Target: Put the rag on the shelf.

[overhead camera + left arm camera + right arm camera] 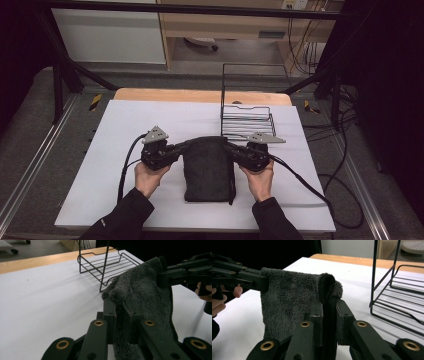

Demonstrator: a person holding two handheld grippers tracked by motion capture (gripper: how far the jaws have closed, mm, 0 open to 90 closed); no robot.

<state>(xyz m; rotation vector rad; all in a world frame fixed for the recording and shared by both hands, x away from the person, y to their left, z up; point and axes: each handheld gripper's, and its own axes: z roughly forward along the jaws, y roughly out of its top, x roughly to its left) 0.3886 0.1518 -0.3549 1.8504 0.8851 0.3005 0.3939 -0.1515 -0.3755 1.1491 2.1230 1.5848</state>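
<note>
A dark grey fluffy towel (208, 167) lies folded lengthwise on the white table, its far edge lifted between my two grippers. My left gripper (184, 146) is shut on the towel's far left corner (117, 293); the cloth runs down between its jaws. My right gripper (229, 147) is shut on the far right corner (327, 285), where a rolled hem pokes up between the jaws. In the left gripper view the right gripper (170, 277) pinches the opposite corner; in the right gripper view the left gripper (262, 280) does the same.
A black wire rack (247, 112) stands just beyond the towel at the back right of the white table top (120, 125). A wooden strip (165, 95) runs along the far edge. Cables (320, 190) trail off to the right.
</note>
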